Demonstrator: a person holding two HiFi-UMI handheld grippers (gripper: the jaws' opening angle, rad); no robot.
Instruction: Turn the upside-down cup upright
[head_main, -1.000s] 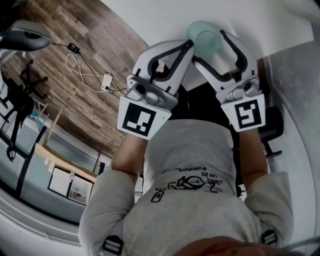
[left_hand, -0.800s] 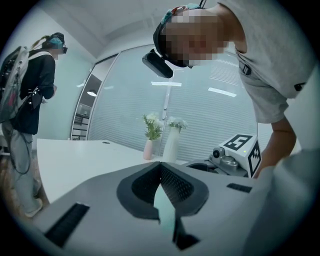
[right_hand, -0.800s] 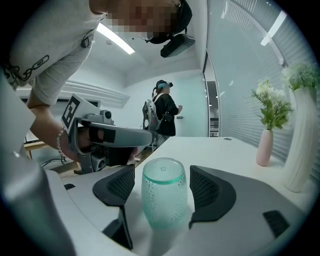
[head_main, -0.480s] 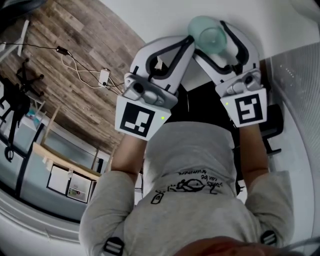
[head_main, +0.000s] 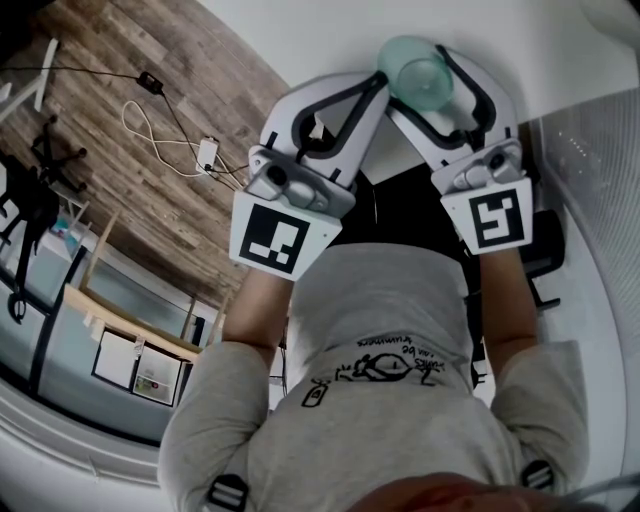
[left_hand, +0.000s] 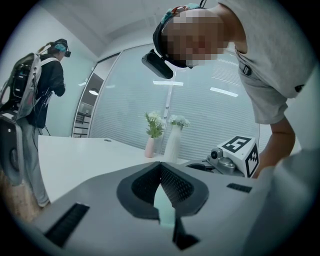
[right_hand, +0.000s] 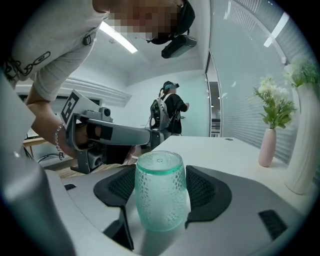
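This is an office. A long white desk (left_hand: 75, 160) carries a slim pink vase of white and green flowers (left_hand: 150, 146) and a taller white vase (left_hand: 173, 142) at twelve o'clock in the left gripper view. Behind them stands a frosted glass partition wall with fine horizontal stripes (left_hand: 210, 115). Strip lights (right_hand: 118, 39) cross the ceiling. At ten o'clock in the head view, a white power adapter on its cable (head_main: 208, 152) lies on a brown wood-plank floor (head_main: 200, 100).
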